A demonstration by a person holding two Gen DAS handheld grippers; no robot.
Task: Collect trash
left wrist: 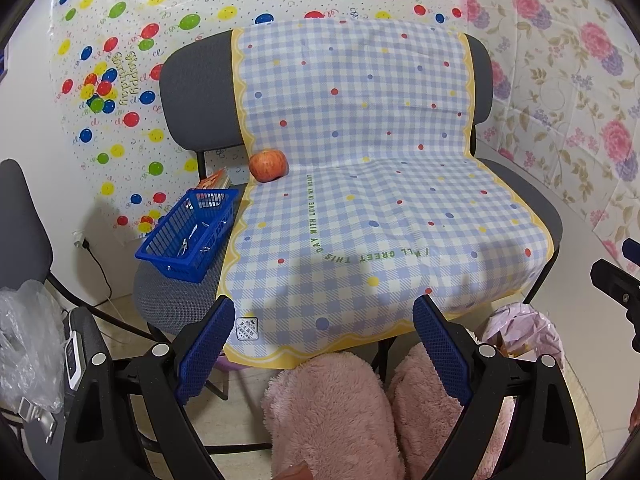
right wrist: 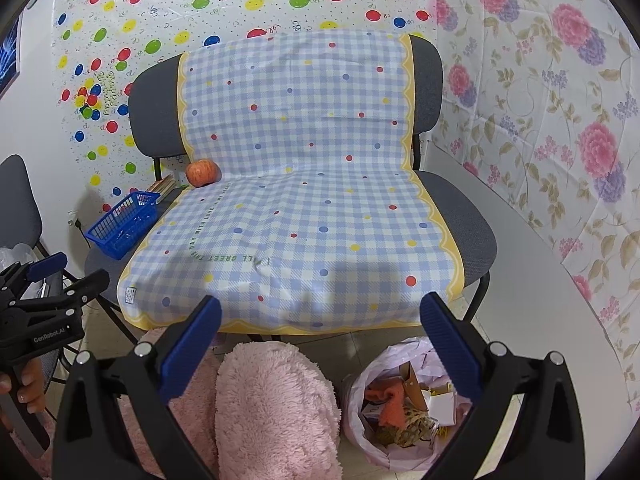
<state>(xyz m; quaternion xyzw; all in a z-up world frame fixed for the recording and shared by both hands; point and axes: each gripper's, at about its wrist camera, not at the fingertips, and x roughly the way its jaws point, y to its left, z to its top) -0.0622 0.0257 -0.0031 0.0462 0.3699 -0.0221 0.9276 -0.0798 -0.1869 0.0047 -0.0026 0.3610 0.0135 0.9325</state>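
Left gripper (left wrist: 324,320): jaws spread wide, nothing between the blue pads, aimed at the front edge of the chair seat. Right gripper (right wrist: 320,316): jaws likewise wide apart and empty, aimed at the same seat from slightly further right. In the right wrist view the left gripper appears at the left edge, held by a hand (right wrist: 24,384).

Below the right gripper, on the floor just in front of the chair's right front leg, stands the trash bag (right wrist: 394,404). It is a pale pink plastic bag, upright, with its mouth open and facing up. Inside are an orange scrap, brown card, white paper and a tangle of tan material. The bag has no clear long axis; it sits roughly round. In the left wrist view only its crumpled top shows, at lower right.

Beside the bag, to its left, are the person's knees in pink fleece (right wrist: 276,408).

Ahead, a grey chair (right wrist: 464,216) carries a blue-and-white checked cloth (right wrist: 304,184) draped over backrest and seat. An apple (left wrist: 268,165) rests at the rear left corner of the seat, on the cloth's edge. A blue basket (left wrist: 188,236) sits on an adjoining grey seat to the left, long axis running front to back, with small clips inside.
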